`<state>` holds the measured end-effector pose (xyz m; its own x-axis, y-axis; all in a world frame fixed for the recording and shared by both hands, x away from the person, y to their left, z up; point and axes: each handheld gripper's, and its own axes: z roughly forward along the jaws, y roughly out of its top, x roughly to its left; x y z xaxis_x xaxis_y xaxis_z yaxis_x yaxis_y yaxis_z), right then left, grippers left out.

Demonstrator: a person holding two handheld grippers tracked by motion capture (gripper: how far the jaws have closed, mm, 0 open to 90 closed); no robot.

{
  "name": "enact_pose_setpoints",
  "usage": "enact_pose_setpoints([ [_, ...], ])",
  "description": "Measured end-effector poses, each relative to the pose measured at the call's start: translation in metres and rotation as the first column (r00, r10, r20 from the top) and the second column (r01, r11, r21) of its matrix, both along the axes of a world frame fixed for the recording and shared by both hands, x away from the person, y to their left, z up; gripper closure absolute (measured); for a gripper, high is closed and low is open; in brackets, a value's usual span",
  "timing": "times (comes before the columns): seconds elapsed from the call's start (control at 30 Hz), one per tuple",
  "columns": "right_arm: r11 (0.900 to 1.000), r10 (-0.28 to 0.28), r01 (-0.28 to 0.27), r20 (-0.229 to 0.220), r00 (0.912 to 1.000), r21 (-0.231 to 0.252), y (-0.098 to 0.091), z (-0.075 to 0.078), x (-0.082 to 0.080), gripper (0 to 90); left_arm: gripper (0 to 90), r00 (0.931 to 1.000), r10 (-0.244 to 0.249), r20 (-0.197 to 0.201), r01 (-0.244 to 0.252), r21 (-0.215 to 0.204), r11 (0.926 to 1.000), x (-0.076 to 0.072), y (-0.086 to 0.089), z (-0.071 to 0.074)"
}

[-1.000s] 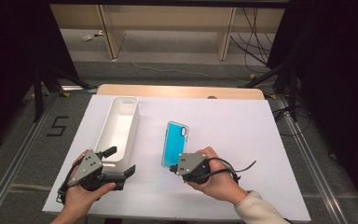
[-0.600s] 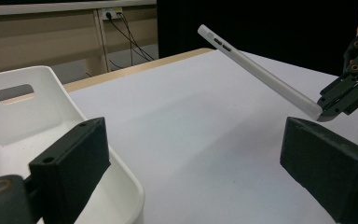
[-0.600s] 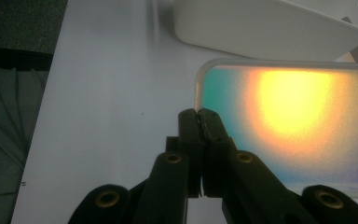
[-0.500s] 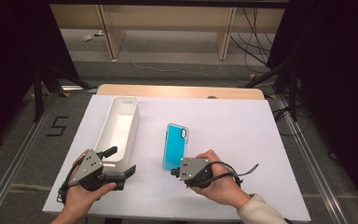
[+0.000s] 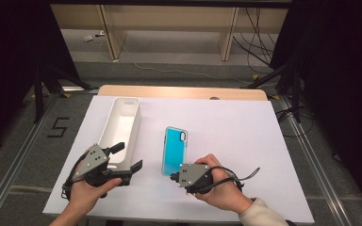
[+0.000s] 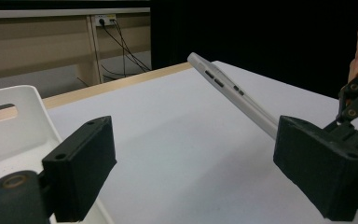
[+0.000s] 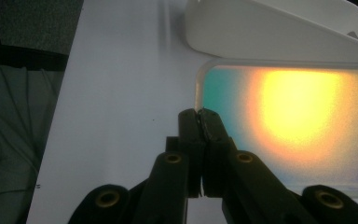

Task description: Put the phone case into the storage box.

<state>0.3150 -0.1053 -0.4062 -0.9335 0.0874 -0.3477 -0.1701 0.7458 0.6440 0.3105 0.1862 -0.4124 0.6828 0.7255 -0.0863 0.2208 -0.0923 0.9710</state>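
From the high view, a flat phone with a bright turquoise back (image 5: 173, 149) lies near the middle of the white table sheet (image 5: 245, 136), just right of a long white plastic tray with a handle slot (image 5: 120, 129), and its near end meets the tip of the right gripper (image 5: 172, 178). The right gripper view adds what the high camera cannot: the two black jaws (image 7: 200, 122) are pressed together at the phone's (image 7: 284, 126) near corner, and they seem to pinch its thin edge, though glare on the glossy back makes the contact hard to read. The left gripper view gives the side profile: the phone (image 6: 235, 95) is tilted, its far end raised off the sheet, with the side buttons showing along its pale rim and the right gripper's (image 6: 354, 109) linkage at its low end. The same view shows the left gripper's own jaws standing wide apart with nothing between them, the tray's end wall (image 6: 14, 121) at the left; overhead, the left gripper (image 5: 125, 160) rests at the tray's near end. Its jaws have just been closing a little, with nothing between them. Against the earlier frames, the right hand (image 5: 221, 188) has drawn slightly toward the table's near edge, and the phone has barely shifted.
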Motion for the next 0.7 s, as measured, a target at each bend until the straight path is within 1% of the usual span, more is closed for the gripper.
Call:
enact_pose_setpoints([
  [0.07, 1.0, -0.007, 0.007, 0.001, 1.0, 0.0, 0.0, -0.001, -0.001, 89.6, 12.9, 0.9999, 0.001, -0.015, -0.001, 0.012, 0.9999, 0.005, -0.004, 0.003],
  [0.1, 1.0, -0.001, 0.001, 0.003, 1.0, 0.002, 0.001, -0.001, -0.001, 89.6, 12.8, 0.9996, -0.011, -0.026, 0.011, 0.016, 0.9998, 0.007, -0.007, 0.005],
  [0.13, 1.0, -0.001, 0.001, -0.012, 0.9999, 0.0, 0.001, -0.001, -0.002, 89.6, 12.6, 0.999, -0.022, -0.039, 0.023, 0.024, 0.9994, 0.011, -0.011, 0.006],
  [0.2, 1.0, -0.001, 0.001, -0.018, 0.9998, -0.003, 0.001, -0.002, -0.003, 89.6, 12.7, 0.9984, -0.022, -0.052, 0.024, 0.041, 0.9989, 0.017, -0.018, 0.007],
  [0.23, 1.0, 0.001, -0.001, -0.007, 1.0, -0.003, 0.001, -0.001, -0.003, 89.6, 12.8, 0.9978, -0.026, -0.06, 0.028, 0.044, 0.9986, 0.02, -0.021, 0.007],
  [0.27, 1.0, 0.002, -0.002, -0.007, 1.0, -0.001, 0.001, -0.001, -0.003, 89.6, 12.9, 0.9973, -0.026, -0.069, 0.029, 0.048, 0.9984, 0.023, -0.025, 0.008],
  [0.3, 1.0, 0.0, 0.0, -0.004, 1.0, -0.003, 0.0, -0.001, -0.003, 89.6, 13.3, 0.9973, -0.022, -0.07, 0.026, 0.059, 0.9979, 0.026, -0.028, 0.01],
  [0.4, 1.0, 0.001, -0.001, 0.0, 1.0, -0.002, 0.0, -0.001, -0.003, 89.6, 14.1, 0.9973, -0.035, -0.065, 0.039, 0.061, 0.9974, 0.032, -0.038, 0.017],
  [0.43, 1.0, -0.007, 0.007, -0.012, 0.9999, -0.002, 0.0, -0.002, -0.004, 89.6, 14.2, 0.9973, -0.039, -0.063, 0.043, 0.066, 0.9969, 0.034, -0.041, 0.019],
  [0.47, 1.0, -0.002, 0.002, 0.001, 1.0, -0.006, 0.0, -0.001, -0.003, 89.6, 14.4, 0.9969, -0.042, -0.067, 0.047, 0.068, 0.9966, 0.036, -0.044, 0.021],
  [0.5, 1.0, -0.005, 0.005, -0.003, 1.0, -0.004, 0.001, -0.002, -0.003, 89.6, 14.4, 0.9966, -0.049, -0.066, 0.053, 0.07, 0.9961, 0.038, -0.047, 0.023],
  [0.57, 1.0, 0.007, -0.007, 0.015, 0.9999, -0.001, 0.001, -0.002, -0.002, 89.6, 15.0, 0.9967, -0.048, -0.064, 0.053, 0.073, 0.9959, 0.041, -0.053, 0.025],
  [0.67, 0.9998, 0.017, -0.017, 0.007, 0.9998, -0.005, 0.001, -0.002, -0.002, 89.6, 15.9, 0.9968, -0.037, -0.071, 0.044, 0.098, 0.9943, 0.045, -0.059, 0.026],
  [0.7, 1.0, 0.009, -0.009, -0.011, 0.9999, -0.003, 0.001, -0.003, -0.003, 89.6, 17.1, 0.9967, -0.035, -0.074, 0.042, 0.106, 0.9935, 0.046, -0.061, 0.026],
])
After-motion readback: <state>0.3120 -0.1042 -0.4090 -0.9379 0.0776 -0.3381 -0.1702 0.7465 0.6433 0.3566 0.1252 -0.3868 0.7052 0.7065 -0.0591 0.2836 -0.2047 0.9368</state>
